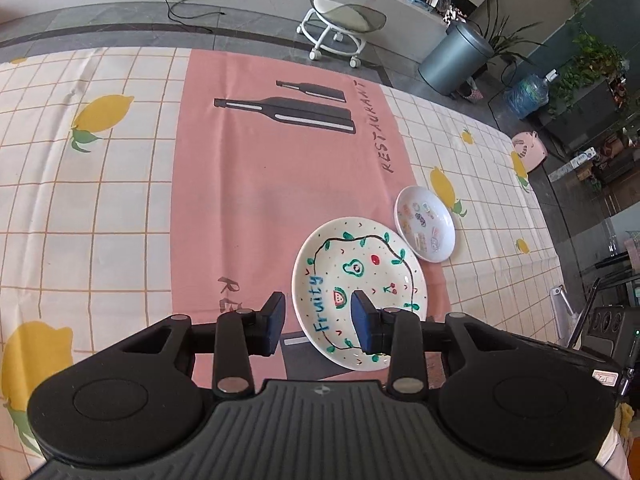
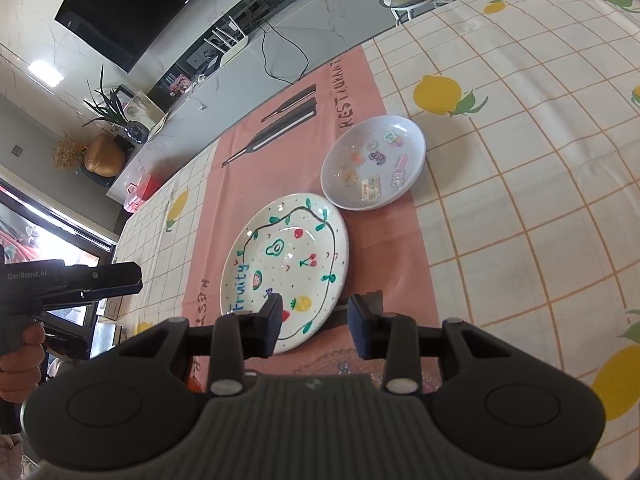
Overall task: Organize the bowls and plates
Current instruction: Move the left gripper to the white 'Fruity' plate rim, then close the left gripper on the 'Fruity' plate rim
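Left wrist view: the left hand-held gripper (image 1: 318, 322) is held part open and empty above the near rim of the fruit plate (image 1: 360, 276); a small sticker bowl (image 1: 425, 224) is set just beside it on the desk (image 1: 100, 200). Right wrist view: the right hand-held gripper (image 2: 316, 326) is likewise part open, with nothing gripped. Stacking is judged not yet begun; both dishes lie separate.

home living room: television (image 2: 132, 4), houseplants (image 1: 592, 60)
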`<control>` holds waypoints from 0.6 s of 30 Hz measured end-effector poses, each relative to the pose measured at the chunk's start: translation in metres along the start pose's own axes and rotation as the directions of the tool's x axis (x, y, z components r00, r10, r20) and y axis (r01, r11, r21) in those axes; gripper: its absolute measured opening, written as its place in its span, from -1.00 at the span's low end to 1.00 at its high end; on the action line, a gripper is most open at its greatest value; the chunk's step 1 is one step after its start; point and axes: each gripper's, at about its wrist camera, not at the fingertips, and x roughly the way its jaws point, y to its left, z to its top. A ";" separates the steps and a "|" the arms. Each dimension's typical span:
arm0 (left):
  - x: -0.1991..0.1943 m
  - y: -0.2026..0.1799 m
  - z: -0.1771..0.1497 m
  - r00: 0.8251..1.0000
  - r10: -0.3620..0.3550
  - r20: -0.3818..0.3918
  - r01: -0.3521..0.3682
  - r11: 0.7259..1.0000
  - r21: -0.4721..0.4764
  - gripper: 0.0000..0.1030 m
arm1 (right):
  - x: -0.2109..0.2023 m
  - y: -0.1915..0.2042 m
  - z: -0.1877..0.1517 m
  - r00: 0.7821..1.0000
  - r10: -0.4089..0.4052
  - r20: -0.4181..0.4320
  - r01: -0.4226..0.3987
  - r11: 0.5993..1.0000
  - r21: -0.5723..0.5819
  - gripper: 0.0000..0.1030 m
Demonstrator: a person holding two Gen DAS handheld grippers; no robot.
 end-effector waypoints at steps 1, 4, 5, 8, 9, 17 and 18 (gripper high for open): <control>0.005 0.003 0.002 1.000 -0.004 -0.013 0.004 1.000 0.006 -0.22 | 0.005 0.000 0.002 1.000 -0.003 -0.006 0.003 1.000 0.002 -0.29; 0.018 0.012 0.009 0.999 -0.037 -0.040 0.038 0.999 0.018 -0.22 | 0.018 -0.002 0.006 1.000 -0.019 -0.015 0.019 1.000 0.018 -0.30; 0.023 0.013 0.011 0.997 -0.050 -0.050 0.051 0.998 0.021 -0.22 | 0.021 -0.004 0.007 1.000 -0.021 -0.018 0.022 0.999 0.026 -0.32; 0.040 0.017 0.015 0.994 -0.066 -0.092 0.069 0.997 0.038 -0.22 | 0.028 -0.011 0.011 0.999 -0.031 -0.025 0.033 0.998 0.055 -0.42; 0.045 0.017 0.016 0.993 -0.058 -0.102 0.063 0.997 0.049 -0.22 | 0.030 -0.014 0.012 0.999 -0.032 -0.026 0.034 0.997 0.063 -0.43; 0.072 0.028 0.021 0.987 -0.063 -0.149 0.071 0.996 0.050 -0.22 | 0.035 -0.027 0.018 1.000 0.008 -0.019 -0.006 0.993 0.115 -0.55; 0.073 0.028 0.022 0.986 -0.065 -0.152 0.073 0.996 0.049 -0.22 | 0.036 -0.029 0.018 1.000 0.015 -0.019 -0.013 0.992 0.123 -0.60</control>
